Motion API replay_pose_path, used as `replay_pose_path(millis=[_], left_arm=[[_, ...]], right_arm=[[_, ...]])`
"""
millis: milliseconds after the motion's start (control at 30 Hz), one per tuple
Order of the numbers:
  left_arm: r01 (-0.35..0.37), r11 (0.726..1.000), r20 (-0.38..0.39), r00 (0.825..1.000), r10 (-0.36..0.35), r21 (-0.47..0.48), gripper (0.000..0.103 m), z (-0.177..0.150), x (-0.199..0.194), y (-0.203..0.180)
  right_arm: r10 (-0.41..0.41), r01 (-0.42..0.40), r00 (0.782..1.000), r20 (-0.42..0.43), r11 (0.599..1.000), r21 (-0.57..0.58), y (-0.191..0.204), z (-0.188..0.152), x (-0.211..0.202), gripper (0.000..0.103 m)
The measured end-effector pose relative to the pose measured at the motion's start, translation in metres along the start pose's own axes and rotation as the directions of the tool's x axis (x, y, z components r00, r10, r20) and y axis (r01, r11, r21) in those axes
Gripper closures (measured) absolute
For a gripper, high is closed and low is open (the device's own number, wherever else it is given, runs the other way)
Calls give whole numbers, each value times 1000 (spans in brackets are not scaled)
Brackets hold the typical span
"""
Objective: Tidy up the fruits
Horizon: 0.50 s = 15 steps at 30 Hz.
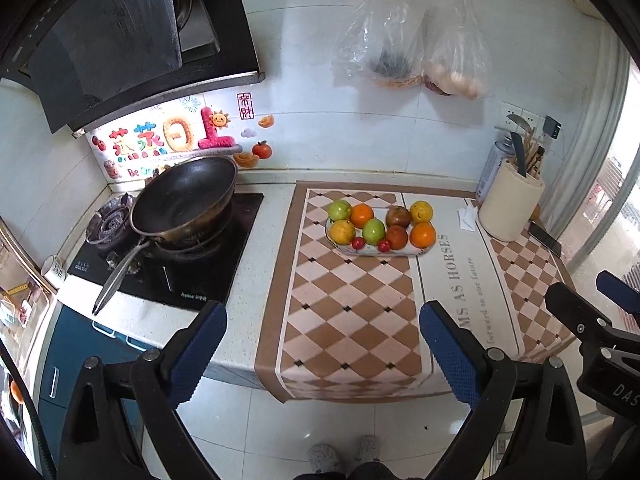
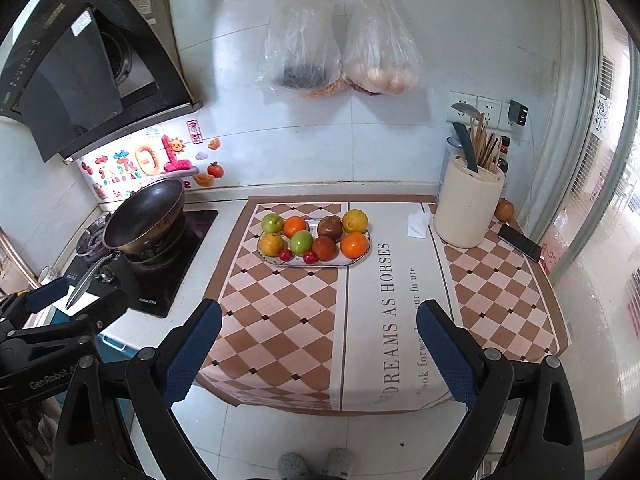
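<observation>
A white oval plate sits on the checkered mat toward the back of the counter. It holds several fruits: green apples, oranges, yellow citrus, dark red fruits and two small red cherries. My left gripper is open and empty, held in front of the counter edge. My right gripper is open and empty, over the counter's front edge.
A wok sits on the stove at the left. A cream utensil holder, a phone and a loose orange fruit stand at the right. Two plastic bags hang on the wall.
</observation>
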<state>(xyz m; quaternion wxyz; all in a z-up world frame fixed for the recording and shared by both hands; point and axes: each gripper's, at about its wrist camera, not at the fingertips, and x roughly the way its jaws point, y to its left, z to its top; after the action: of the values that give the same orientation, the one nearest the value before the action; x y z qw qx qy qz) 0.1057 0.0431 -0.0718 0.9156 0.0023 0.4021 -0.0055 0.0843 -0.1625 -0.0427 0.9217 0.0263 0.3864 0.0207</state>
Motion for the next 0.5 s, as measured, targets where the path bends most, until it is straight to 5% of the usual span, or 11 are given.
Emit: replay_pose_path(millis=[500], left_arm=[[-38,999,-53,998,39,8,4,35,72,-15]], right_arm=[[-32,35,997,-74,999,38,-24,30,92,3]])
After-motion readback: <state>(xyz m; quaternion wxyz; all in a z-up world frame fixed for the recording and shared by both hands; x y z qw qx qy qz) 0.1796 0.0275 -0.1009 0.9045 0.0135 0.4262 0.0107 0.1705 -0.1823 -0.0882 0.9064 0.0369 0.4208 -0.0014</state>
